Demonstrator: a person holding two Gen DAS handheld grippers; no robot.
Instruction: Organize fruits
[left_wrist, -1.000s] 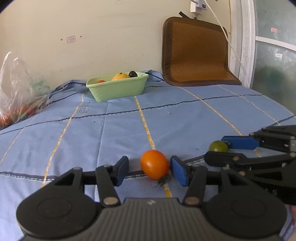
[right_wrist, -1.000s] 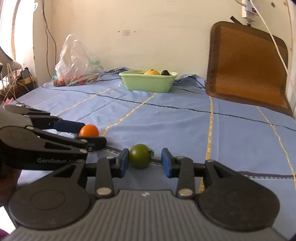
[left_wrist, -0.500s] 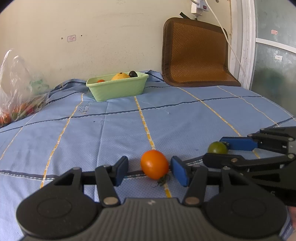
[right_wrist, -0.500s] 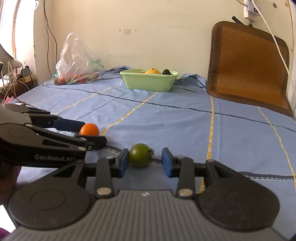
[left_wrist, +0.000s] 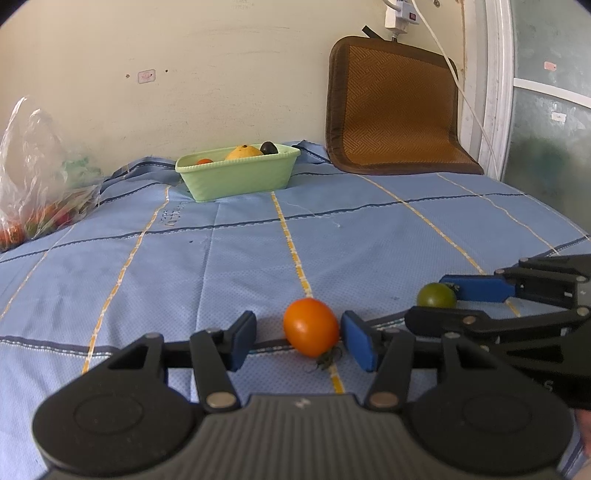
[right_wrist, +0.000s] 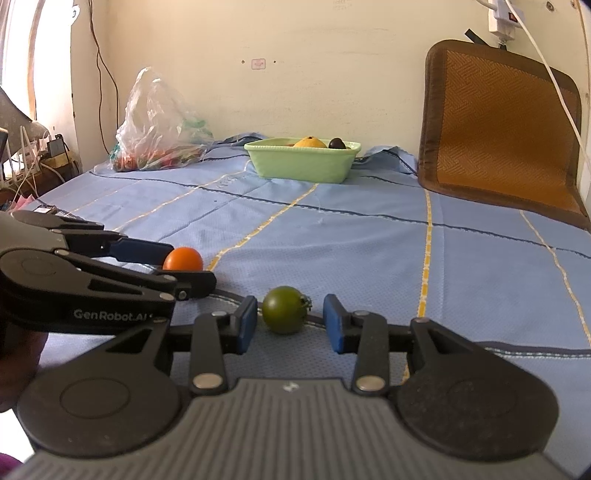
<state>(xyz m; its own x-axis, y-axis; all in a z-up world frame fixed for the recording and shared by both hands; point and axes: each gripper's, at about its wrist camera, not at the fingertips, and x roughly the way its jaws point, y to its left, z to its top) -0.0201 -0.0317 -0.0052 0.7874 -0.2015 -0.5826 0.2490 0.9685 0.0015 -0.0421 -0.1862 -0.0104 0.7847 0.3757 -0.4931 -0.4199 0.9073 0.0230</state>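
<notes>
Right now my left gripper (left_wrist: 299, 341) brackets the orange tomato (left_wrist: 311, 326) on the bed (left_wrist: 221, 258), fingers apart; my right gripper (right_wrist: 290, 323) brackets the green tomato (right_wrist: 284, 309) likewise. Both look light, smooth, bruisable: I'd pinch gently across their middles.

Home bedroom: sheeted bed (left_wrist: 221, 258)

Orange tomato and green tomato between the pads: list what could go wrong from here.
1. The orange tomato sits off-centre, near the left gripper's right pad, so closing may roll it away.
2. The right gripper brackets the green tomato close beside; the grippers could collide.
3. The green bin is far; either tomato might drop.
</notes>
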